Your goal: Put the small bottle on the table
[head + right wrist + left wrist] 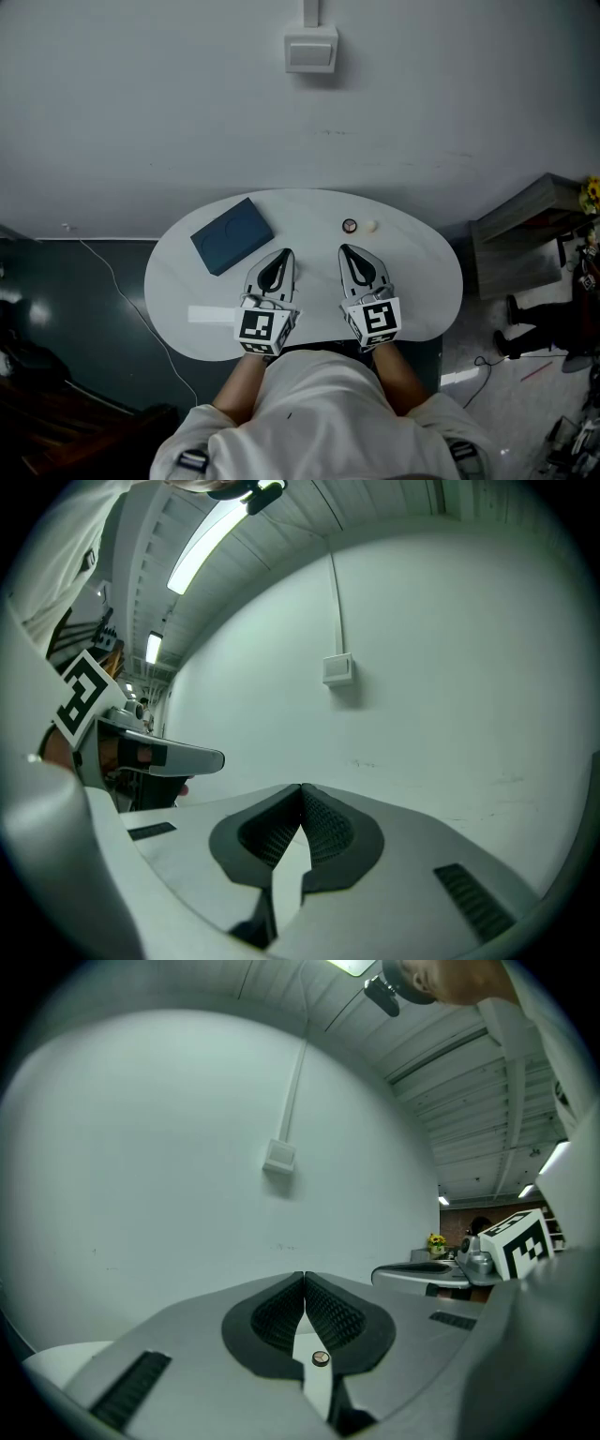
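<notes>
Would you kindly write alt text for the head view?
The left gripper and right gripper, both shut, are side by side over a white oval table bearing a blue box, a dark round item and a pale item.

A flat blue case (232, 235) lies well below a white box (311, 50) fixed on the wall.

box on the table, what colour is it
Dark blue; the box shows best in the head view.
</notes>
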`<state>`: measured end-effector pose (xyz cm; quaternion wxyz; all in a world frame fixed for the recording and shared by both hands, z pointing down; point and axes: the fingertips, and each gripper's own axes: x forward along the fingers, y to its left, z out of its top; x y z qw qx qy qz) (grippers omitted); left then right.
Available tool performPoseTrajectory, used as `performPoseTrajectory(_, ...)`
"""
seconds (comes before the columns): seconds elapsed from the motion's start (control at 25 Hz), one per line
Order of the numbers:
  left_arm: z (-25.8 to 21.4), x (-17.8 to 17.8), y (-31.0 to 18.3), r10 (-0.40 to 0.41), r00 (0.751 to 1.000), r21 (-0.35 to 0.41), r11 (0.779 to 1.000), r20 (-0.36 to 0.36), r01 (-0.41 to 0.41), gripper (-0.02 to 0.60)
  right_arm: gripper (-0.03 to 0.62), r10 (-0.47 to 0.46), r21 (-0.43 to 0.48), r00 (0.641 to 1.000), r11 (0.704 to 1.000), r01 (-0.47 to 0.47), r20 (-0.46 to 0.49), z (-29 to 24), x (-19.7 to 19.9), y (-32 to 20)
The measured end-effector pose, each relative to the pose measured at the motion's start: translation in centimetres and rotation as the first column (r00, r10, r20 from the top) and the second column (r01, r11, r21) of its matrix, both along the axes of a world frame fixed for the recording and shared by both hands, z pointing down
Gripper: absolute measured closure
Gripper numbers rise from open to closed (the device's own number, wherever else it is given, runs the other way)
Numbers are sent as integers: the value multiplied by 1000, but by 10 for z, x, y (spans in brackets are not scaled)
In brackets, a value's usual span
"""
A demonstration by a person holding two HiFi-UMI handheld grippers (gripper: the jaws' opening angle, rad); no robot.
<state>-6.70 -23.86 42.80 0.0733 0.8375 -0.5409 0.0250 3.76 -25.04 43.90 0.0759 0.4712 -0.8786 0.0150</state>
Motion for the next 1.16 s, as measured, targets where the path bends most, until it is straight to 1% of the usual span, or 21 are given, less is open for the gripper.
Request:
performPoseTrajectory(0.32, 2, -1, -3, -4, 1000, -4, 1000, 1, 4, 561, 597, -15, 6, 1000, 1000, 15, -13, -1, -3, -2)
performPoseTrajectory(1.16, 9, -11, -4, -24, 1000, -22, 999, 7, 24, 561, 597, -15, -10, 1000, 1000, 14, -22, 5, -3, -3)
